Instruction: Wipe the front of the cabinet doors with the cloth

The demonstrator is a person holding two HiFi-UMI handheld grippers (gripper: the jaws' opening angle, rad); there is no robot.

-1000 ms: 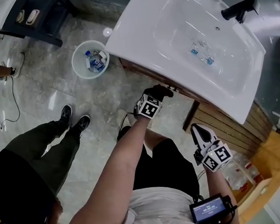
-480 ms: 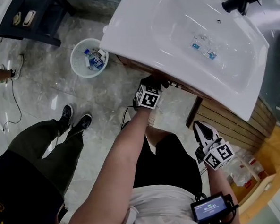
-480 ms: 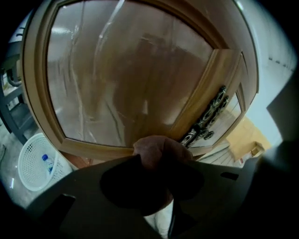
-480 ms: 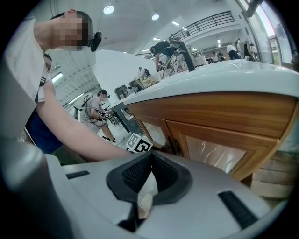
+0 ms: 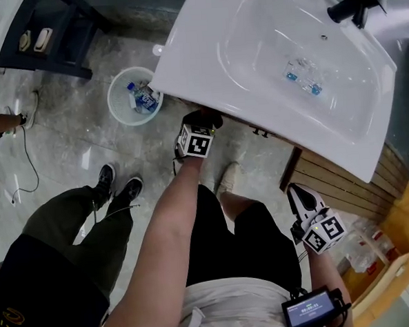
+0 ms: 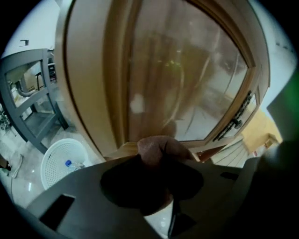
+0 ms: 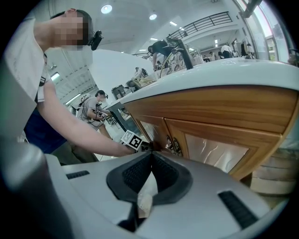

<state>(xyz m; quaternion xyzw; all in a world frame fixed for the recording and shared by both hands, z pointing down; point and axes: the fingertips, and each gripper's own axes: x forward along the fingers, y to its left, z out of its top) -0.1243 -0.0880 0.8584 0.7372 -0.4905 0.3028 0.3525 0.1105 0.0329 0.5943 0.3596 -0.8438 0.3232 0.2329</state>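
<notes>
White mesh basket [image 5: 117, 109] on grey tiled floor [image 5: 71, 136] near wooden cabinet door [image 6: 187, 84]; left hand-held gripper [image 6: 155, 156] clamps brown cloth [image 6: 156, 145], right hand-held gripper [image 7: 150, 161] closed.

Left tool [image 5: 204, 118] extended, clamped; right tool [image 5: 298, 194] seemingly closed, low.

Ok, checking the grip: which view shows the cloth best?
Left gripper view: the brown cloth sits clamped in the left gripper, at the cabinet door. The head and right gripper views show only that gripper.
</notes>
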